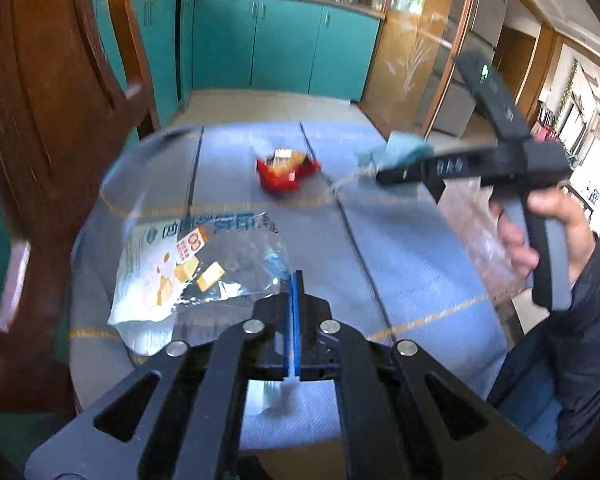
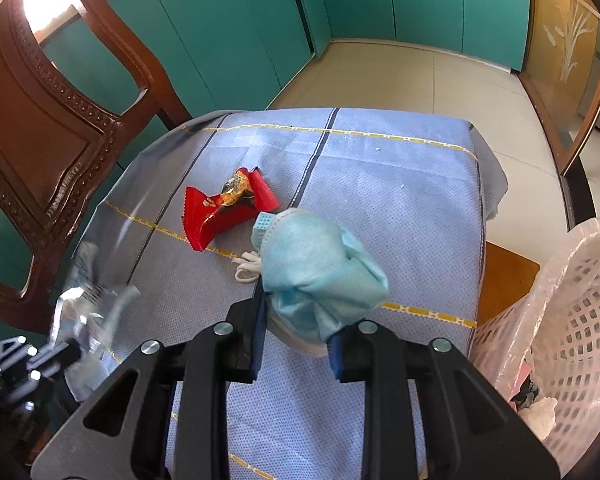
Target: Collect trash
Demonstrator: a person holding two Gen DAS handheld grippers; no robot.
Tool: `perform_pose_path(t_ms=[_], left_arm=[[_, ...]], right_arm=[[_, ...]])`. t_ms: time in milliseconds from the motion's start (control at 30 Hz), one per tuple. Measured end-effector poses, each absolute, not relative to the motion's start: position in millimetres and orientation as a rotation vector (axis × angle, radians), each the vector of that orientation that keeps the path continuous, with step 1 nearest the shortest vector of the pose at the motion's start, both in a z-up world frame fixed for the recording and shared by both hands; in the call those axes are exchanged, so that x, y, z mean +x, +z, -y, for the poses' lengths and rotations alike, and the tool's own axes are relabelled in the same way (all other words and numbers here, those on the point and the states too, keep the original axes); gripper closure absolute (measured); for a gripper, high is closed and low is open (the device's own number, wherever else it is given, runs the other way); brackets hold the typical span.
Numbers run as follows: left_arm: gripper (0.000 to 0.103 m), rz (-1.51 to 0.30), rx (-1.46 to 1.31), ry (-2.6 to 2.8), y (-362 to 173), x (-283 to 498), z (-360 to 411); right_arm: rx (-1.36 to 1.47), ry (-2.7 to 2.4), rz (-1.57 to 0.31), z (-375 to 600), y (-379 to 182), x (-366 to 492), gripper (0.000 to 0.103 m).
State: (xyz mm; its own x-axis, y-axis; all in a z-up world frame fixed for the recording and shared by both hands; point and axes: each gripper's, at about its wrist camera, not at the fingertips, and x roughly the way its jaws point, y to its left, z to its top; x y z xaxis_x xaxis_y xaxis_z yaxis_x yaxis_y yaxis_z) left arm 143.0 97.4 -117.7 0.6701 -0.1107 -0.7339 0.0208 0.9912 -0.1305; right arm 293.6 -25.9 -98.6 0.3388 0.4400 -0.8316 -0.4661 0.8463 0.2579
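My left gripper (image 1: 293, 280) is shut on the edge of a clear plastic snack bag (image 1: 188, 268) with printed writing and yellow pieces, held over the blue tablecloth (image 1: 400, 248). The bag also shows blurred in the right wrist view (image 2: 88, 300). My right gripper (image 2: 296, 320) is closed on a crumpled light blue face mask (image 2: 320, 268) with white ear loops, above the cloth; it shows in the left wrist view (image 1: 396, 150). A red snack wrapper (image 2: 228, 206) lies on the cloth mid-table, also in the left wrist view (image 1: 286, 170).
A white perforated basket lined with a clear plastic bag (image 2: 572, 312) stands at the table's right side. A wooden chair (image 2: 48, 132) stands at the left. Teal cabinets (image 1: 284, 40) line the back wall.
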Motion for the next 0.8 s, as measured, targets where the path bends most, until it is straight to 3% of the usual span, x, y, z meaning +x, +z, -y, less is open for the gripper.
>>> perform_pose_path(t_ms=[33, 100, 167, 233, 567, 800], left_arm=[[0.100, -0.849, -0.116, -0.071, -121, 143, -98], [0.088, -0.879, -0.113, -0.066, -127, 143, -100], [0.063, -0.886, -0.106, -0.053, -128, 139, -100], [0.048, -0.892, -0.100, -0.054, -128, 136, -100], [0.027, -0.816, 0.020, 0.029, -102, 120, -90], [0.022, -0.803, 0.063, 0.083, -102, 138, -87]], right_arm=[[-0.029, 0.591, -1.074, 25, -99, 294, 0.077], [-0.031, 0.593, -1.076, 25, -99, 294, 0.077], [-0.032, 0.594, -1.077, 24, -100, 294, 0.077], [-0.035, 0.594, -1.077, 23, -100, 294, 0.077], [-0.044, 0.594, -1.082, 22, -101, 293, 0.076], [-0.046, 0.595, -1.082, 20, -102, 293, 0.076]])
